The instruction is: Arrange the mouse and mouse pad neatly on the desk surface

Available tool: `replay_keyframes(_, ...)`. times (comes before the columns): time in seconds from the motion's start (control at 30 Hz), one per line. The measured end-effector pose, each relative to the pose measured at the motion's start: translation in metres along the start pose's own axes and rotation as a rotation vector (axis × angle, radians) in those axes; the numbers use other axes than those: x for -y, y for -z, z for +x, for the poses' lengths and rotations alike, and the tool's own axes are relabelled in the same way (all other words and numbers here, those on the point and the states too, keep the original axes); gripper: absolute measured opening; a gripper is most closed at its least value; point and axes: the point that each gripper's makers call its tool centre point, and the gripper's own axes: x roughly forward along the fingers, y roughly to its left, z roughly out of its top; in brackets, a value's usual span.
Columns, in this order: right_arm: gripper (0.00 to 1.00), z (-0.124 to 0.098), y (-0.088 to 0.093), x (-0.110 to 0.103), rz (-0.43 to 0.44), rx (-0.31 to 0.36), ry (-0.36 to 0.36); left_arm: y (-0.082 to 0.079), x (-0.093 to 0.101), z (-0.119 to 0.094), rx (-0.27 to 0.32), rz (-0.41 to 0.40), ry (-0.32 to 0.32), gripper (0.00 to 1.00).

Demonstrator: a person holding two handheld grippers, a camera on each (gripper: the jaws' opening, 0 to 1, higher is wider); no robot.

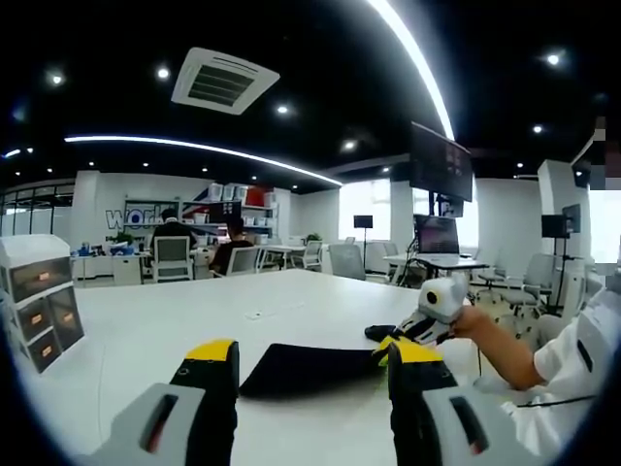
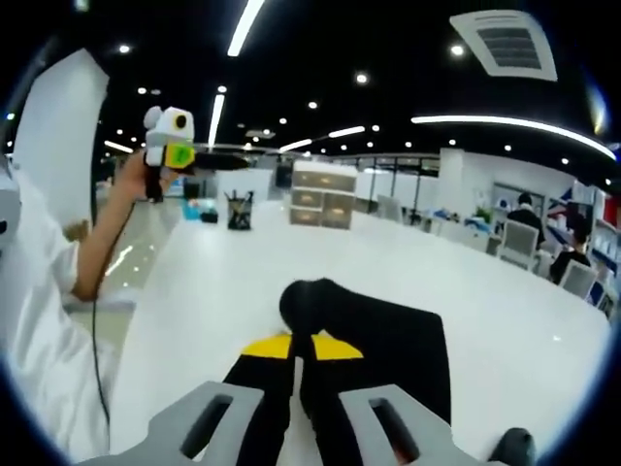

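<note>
Lying flat on white desk (image 2: pixel 194 291): black mouse pad (image 2: pixel 388 340), corner curled.

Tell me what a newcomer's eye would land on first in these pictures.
The black mouse pad lies on the white desk, one corner folded up, right ahead of the right tool, whose yellow-tipped jaws are shut with nothing seen between them. In the left gripper view, the left tool stands open before the pad, with the black mouse beside its far right corner.
</note>
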Motion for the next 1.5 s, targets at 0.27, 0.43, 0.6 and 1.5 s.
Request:
replay_keyframes(0.27,0.04,-0.008,-0.017,-0.005,-0.023,0.037,0.006,0.001,0.002,0.001,-0.004,0.002,0.006,0.62)
replay_keyframes(0.43,0.04,-0.013,-0.024,-0.009,-0.04,0.054,0.016,0.002,0.002,0.002,-0.005,0.002,0.008,0.62)
replay_keyframes(0.6,0.04,-0.018,-0.034,-0.01,-0.052,0.08,0.029,0.003,0.002,0.002,-0.009,0.001,0.007,0.62)
replay_keyframes(1.5,0.04,-0.048,-0.081,-0.002,-0.052,0.237,0.097,0.004,0.006,0.005,-0.016,0.006,0.021,0.62)
